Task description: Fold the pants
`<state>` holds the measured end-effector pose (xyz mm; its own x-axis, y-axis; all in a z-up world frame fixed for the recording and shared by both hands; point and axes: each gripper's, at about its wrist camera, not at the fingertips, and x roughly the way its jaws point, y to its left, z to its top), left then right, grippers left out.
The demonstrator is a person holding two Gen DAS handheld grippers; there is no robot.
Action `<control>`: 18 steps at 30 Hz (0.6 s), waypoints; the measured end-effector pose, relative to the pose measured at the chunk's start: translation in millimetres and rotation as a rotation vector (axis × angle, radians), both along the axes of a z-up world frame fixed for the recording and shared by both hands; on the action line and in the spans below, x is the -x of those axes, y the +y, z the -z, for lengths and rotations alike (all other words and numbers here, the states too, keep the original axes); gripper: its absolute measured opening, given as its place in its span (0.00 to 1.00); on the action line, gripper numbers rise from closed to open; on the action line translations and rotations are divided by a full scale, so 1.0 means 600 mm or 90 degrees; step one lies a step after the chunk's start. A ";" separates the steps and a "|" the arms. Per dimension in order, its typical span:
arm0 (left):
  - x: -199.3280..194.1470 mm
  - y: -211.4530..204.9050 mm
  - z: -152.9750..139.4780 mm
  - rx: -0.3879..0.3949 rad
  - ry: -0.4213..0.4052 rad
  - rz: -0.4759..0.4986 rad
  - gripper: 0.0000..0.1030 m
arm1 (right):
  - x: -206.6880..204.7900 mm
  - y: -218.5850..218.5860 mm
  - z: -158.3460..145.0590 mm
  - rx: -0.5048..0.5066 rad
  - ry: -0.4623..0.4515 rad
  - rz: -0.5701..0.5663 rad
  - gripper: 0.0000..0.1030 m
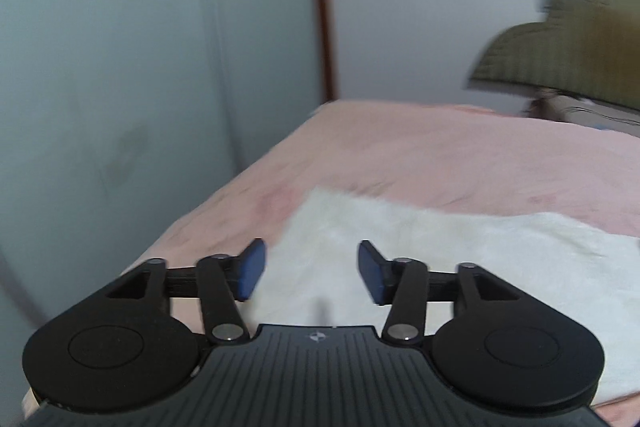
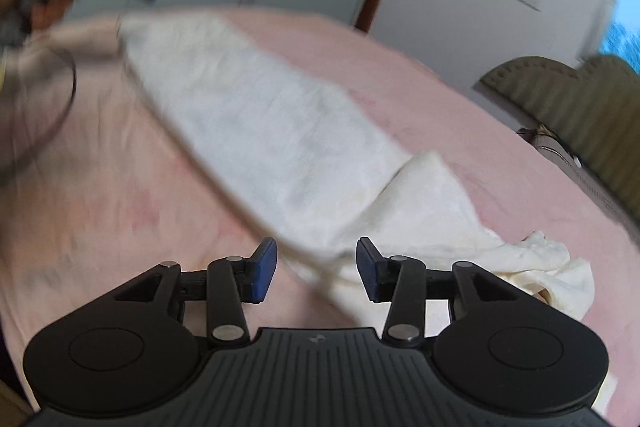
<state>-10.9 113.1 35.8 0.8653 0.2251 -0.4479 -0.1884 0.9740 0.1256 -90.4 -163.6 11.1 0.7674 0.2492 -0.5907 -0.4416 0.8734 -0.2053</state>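
Now, cream-white soft fabric pants (image 2: 280, 131) lie stretched on pink-sheeted bed (image 2: 120, 207), bunched end nearest my right hand-held gripper (image 2: 316, 269). Left hand-held gripper (image 1: 311, 269) parted, empty, above pants' far end. Right parted too, cloth under gap, pads not pressing. I judge pants light, limp, sag-prone; pinch at hem corners or waistband edge.

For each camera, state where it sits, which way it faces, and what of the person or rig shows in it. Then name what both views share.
Left wrist: sits on the left tongs, facing along the open tongs over the white pants toward a wall.
Right wrist: sits on the right tongs, open, facing along the pants; a blurred hand shows top left.
Shared: pants, pink bed, green headboard.
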 end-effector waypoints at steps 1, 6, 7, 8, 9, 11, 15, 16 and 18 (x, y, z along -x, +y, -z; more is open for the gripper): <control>-0.003 -0.026 0.001 -0.004 -0.006 0.037 0.66 | -0.005 -0.007 -0.004 -0.044 -0.008 0.007 0.42; -0.023 -0.170 0.037 -0.038 0.020 0.214 0.68 | -0.061 -0.021 0.035 -0.145 0.060 0.043 0.42; -0.024 -0.196 0.049 -0.048 0.026 0.244 0.68 | -0.067 -0.024 0.048 -0.138 0.089 0.053 0.41; -0.025 -0.219 0.061 -0.060 0.034 0.270 0.68 | -0.068 -0.031 0.057 -0.142 0.105 0.060 0.41; -0.025 -0.238 0.071 -0.068 0.041 0.291 0.68 | -0.062 -0.040 0.057 -0.160 0.101 0.065 0.41; -0.030 -0.267 0.093 -0.066 0.061 0.324 0.68 | -0.043 -0.071 0.040 -0.204 0.075 0.079 0.42; -0.047 -0.309 0.115 0.005 0.098 0.369 0.68 | -0.015 -0.176 0.025 -0.217 0.015 0.245 0.42; -0.051 -0.318 0.118 0.017 0.098 0.376 0.68 | -0.012 -0.209 0.029 -0.220 0.013 0.302 0.42; -0.052 -0.346 0.128 0.019 0.090 0.383 0.68 | -0.004 -0.277 0.049 -0.237 0.029 0.407 0.42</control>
<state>20.4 -94.3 -40.7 0.7683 -0.2982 -0.5664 0.4113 0.9080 0.0798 -87.8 -329.5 -18.1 0.8062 -0.0487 -0.5896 0.1760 0.9712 0.1604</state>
